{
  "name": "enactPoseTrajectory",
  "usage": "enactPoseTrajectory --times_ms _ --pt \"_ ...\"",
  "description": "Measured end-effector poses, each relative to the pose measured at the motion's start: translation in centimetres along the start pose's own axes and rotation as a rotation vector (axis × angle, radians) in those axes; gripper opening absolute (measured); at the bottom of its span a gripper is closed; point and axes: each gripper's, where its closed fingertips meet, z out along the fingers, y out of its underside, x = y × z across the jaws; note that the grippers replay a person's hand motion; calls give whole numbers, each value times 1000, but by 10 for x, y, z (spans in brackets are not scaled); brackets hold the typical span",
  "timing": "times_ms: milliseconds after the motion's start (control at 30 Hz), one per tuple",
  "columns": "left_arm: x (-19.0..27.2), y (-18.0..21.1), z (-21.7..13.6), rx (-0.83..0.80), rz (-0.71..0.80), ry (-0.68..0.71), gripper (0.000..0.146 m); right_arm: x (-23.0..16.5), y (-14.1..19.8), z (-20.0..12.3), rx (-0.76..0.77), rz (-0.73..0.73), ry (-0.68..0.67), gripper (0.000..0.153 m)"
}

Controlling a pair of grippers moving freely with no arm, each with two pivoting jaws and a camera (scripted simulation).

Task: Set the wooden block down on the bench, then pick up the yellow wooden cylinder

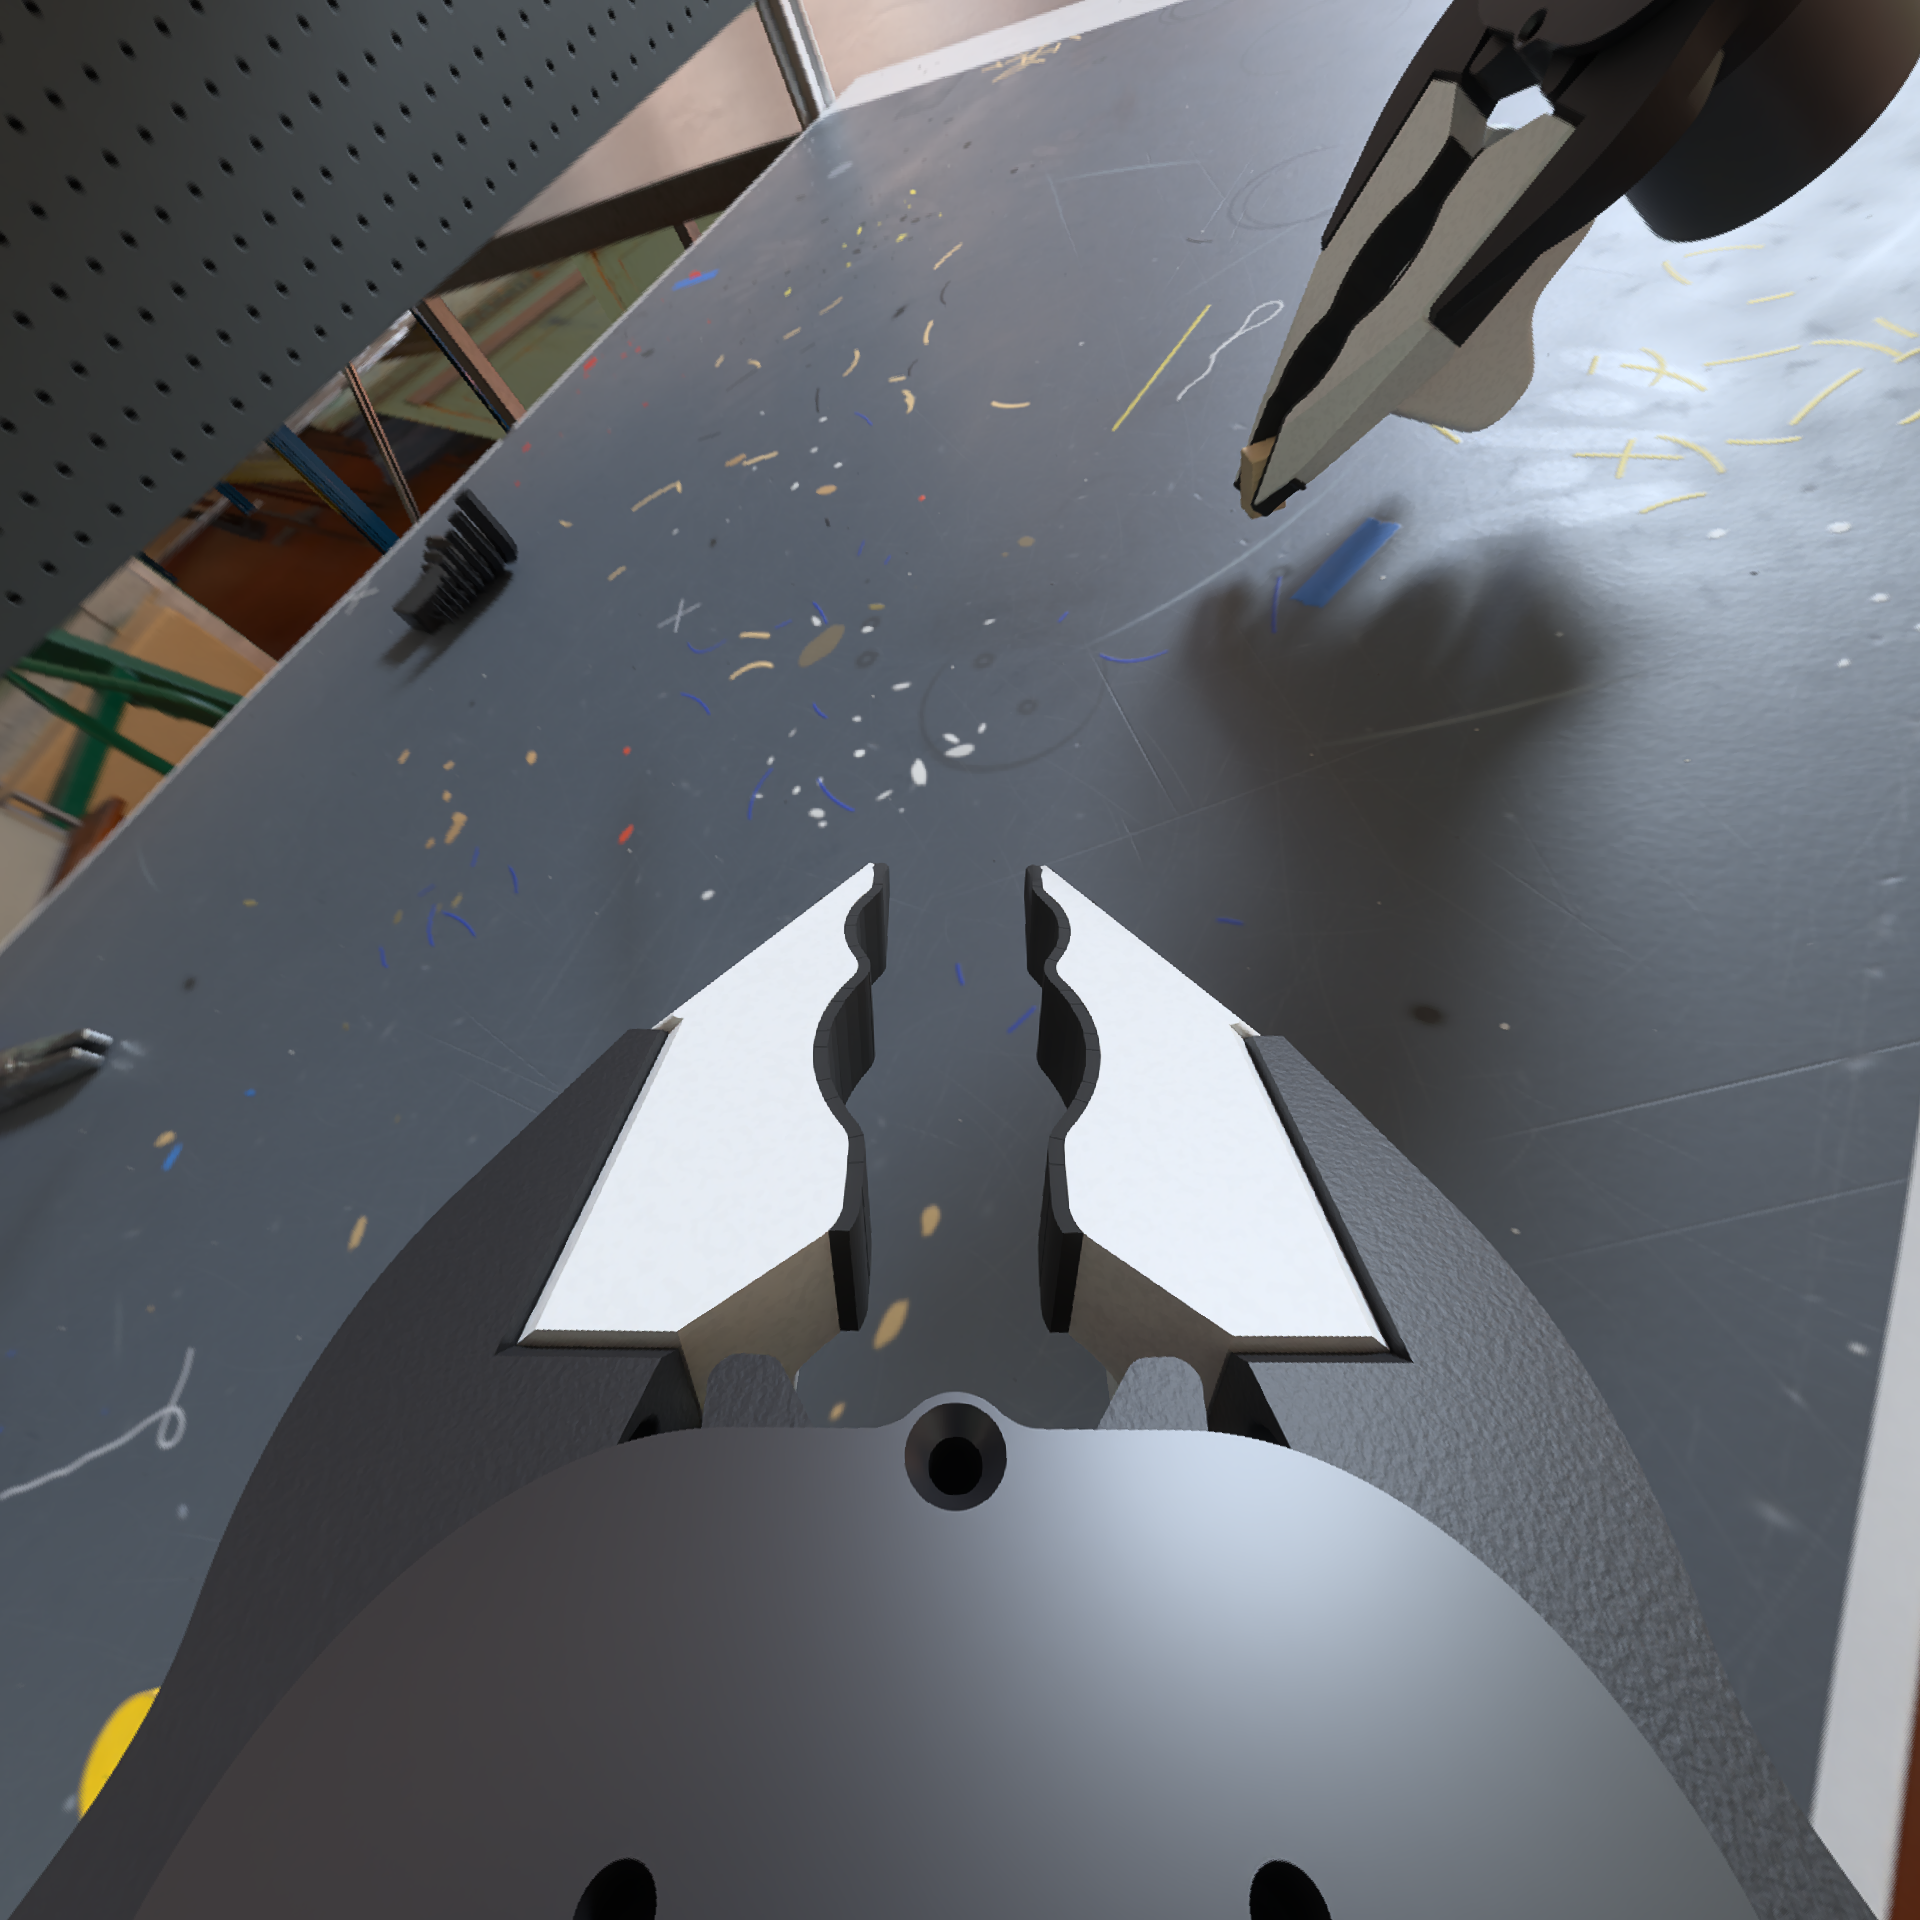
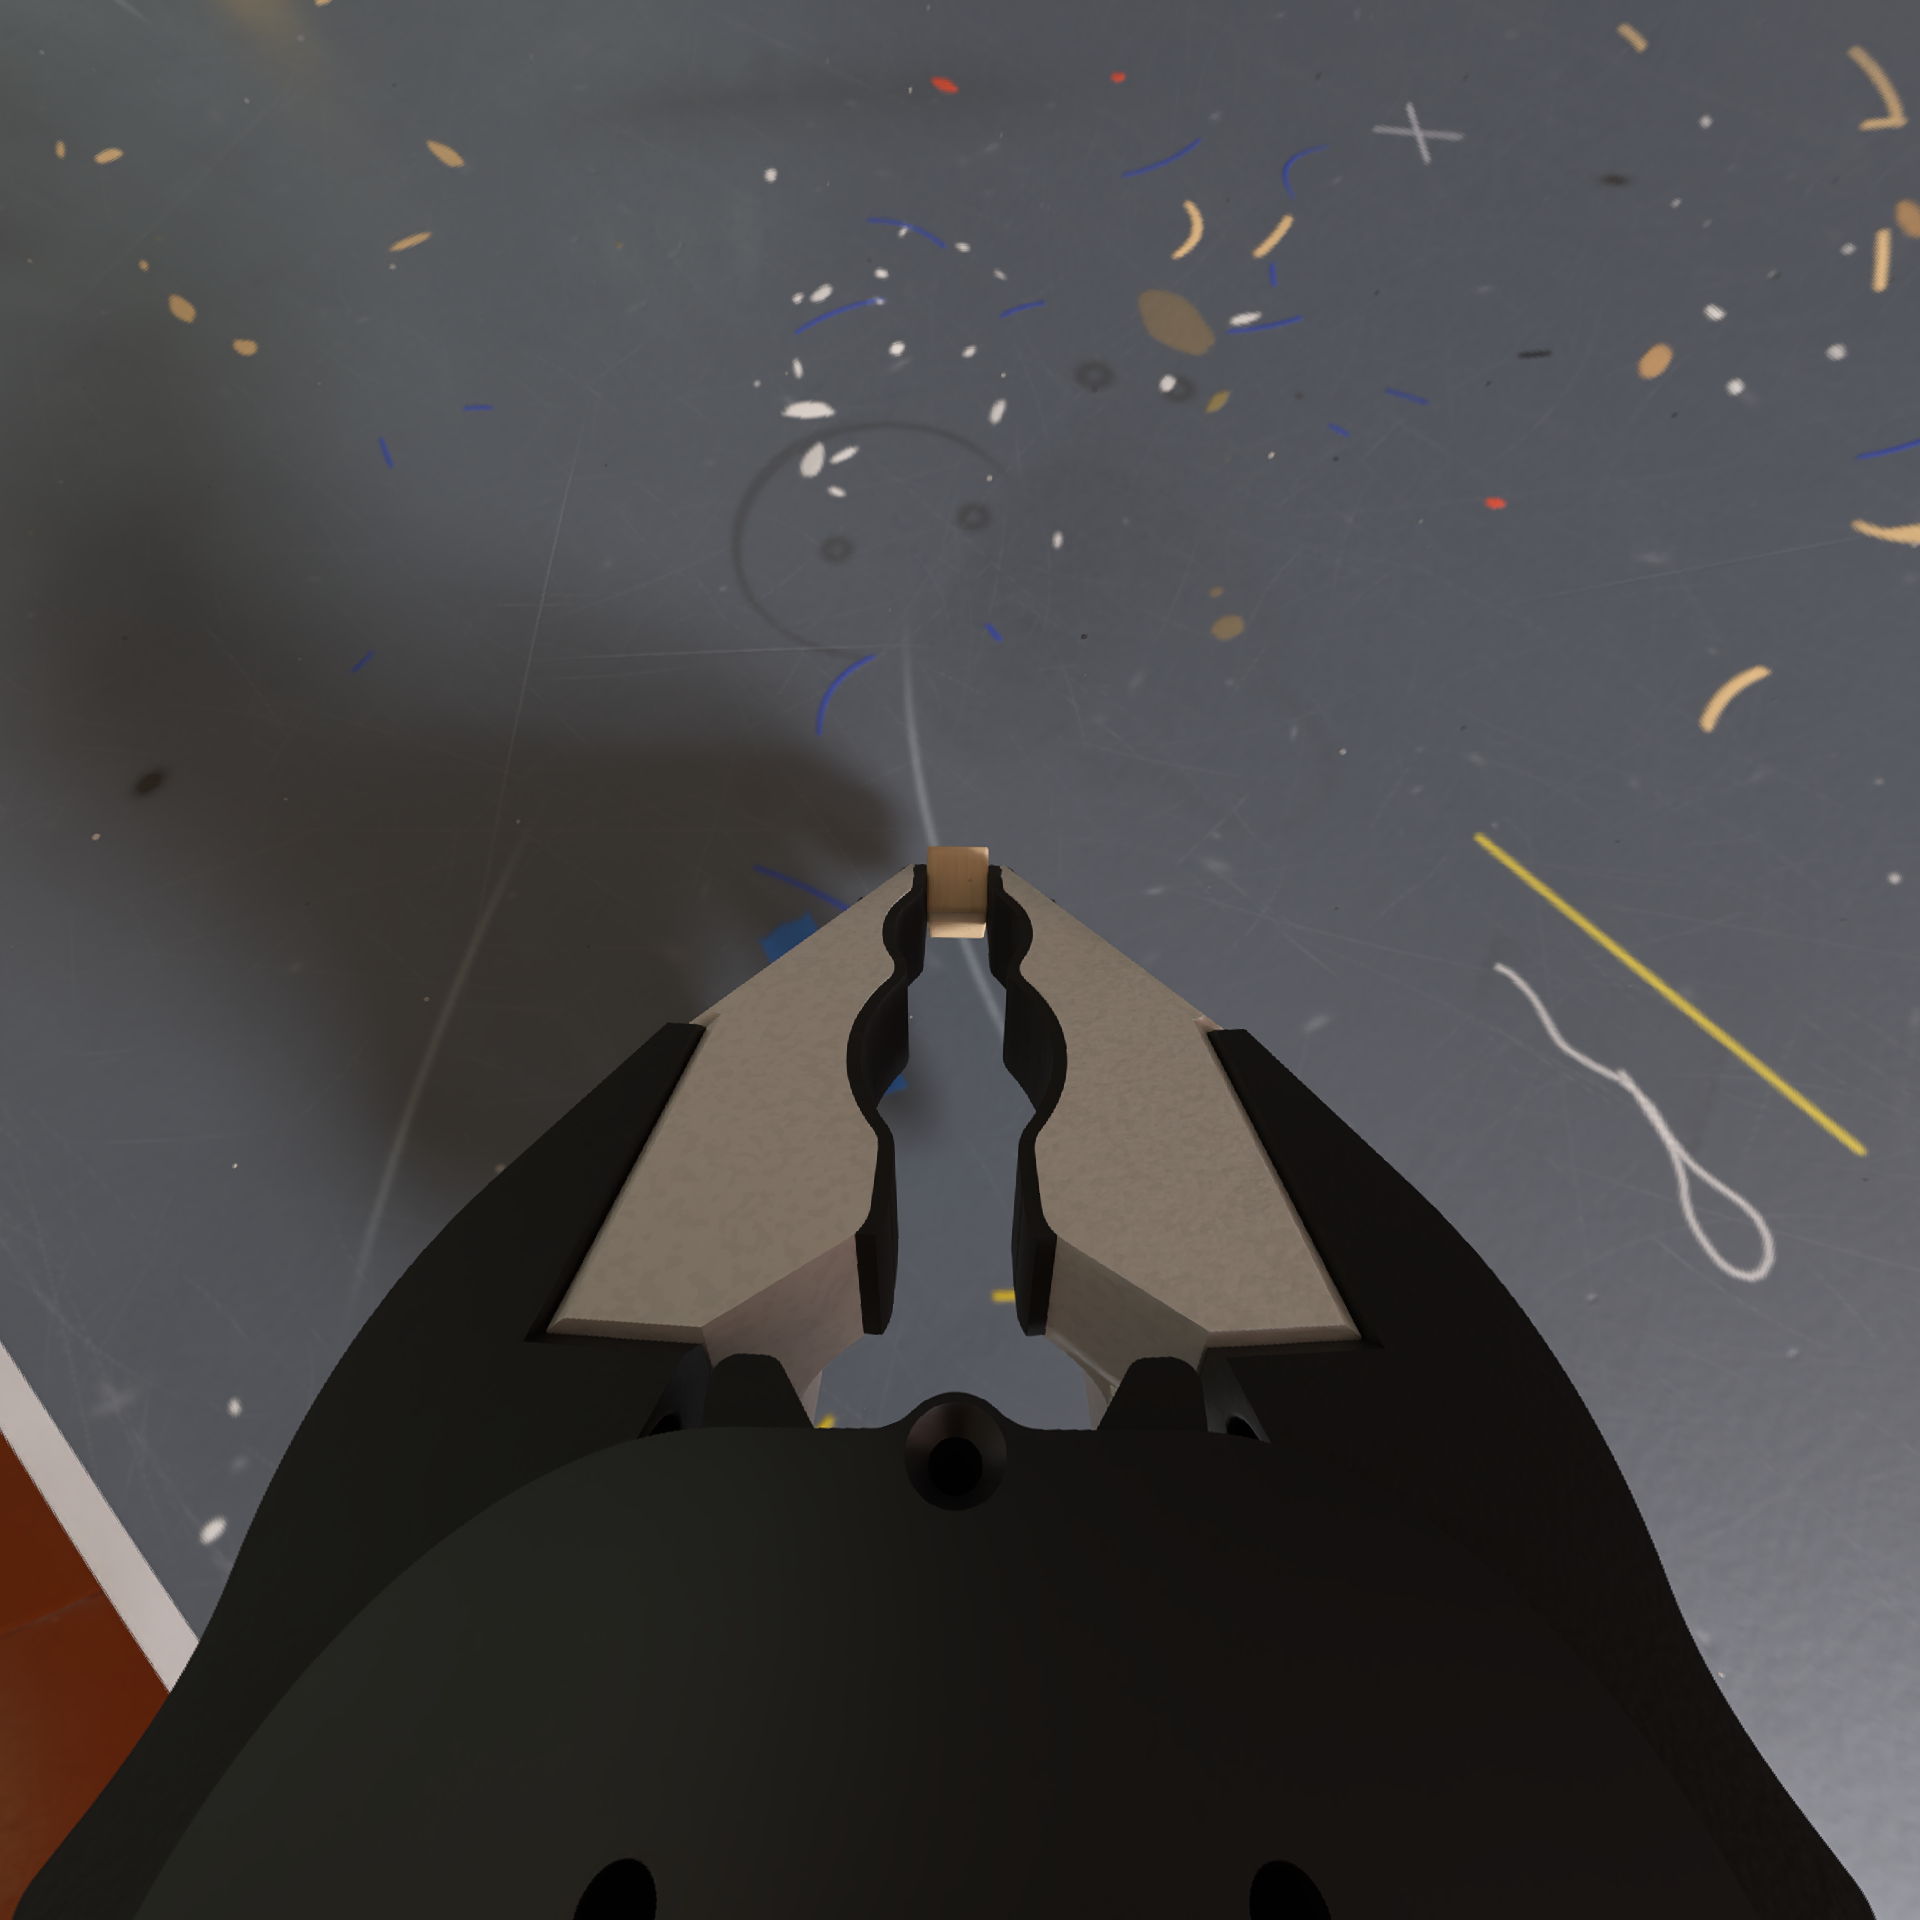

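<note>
My right gripper [image 2: 957,891] is shut on a small pale wooden block [image 2: 957,904], pinched at its fingertips above the dark grey bench [image 2: 520,364]. In the left wrist view the right gripper [image 1: 1270,480] hangs at the upper right, tips down, with the block [image 1: 1259,462] between them, a little above the bench [image 1: 1351,987]. My left gripper [image 1: 956,883] is open and empty, low over the bench. A yellow rounded shape [image 1: 112,1745], likely the yellow cylinder, shows at the lower left edge, mostly hidden behind my left gripper's body.
A black ribbed part [image 1: 457,566] lies near the bench's left edge. A metal tool [image 1: 47,1060] pokes in at the far left. A grey pegboard [image 1: 260,208] stands at the upper left. A blue strip [image 1: 1345,561] lies under the right gripper. The bench edge [image 2: 94,1507] is near.
</note>
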Motion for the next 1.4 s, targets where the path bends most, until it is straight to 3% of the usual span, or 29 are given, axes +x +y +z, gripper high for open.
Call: enactPoseTrajectory --times_ms 433,700,800,1000,1200,1300,1400 --pt "-1 22 -6 -69 -181 36 26 3 12 7 -79 -2 0 14" --pt "-50 50 -31 -160 -297 4 32 8 -15 -21 67 10 -17 27" --pt "-85 72 -52 -256 -293 -14 35 5 -24 -27 114 9 -26 26" --pt "-171 149 -82 -514 -432 -280 39 -5 -21 -19 125 17 -48 25" --pt "-193 200 -77 -646 -574 -359 50 -8 -20 -16 127 30 -66 24" --pt "-196 207 -74 -650 -607 -379 47 -7 -20 -17 131 36 -67 23" --pt "-195 209 -75 -659 -613 -365 27 -6 -19 -20 130 38 -67 22"
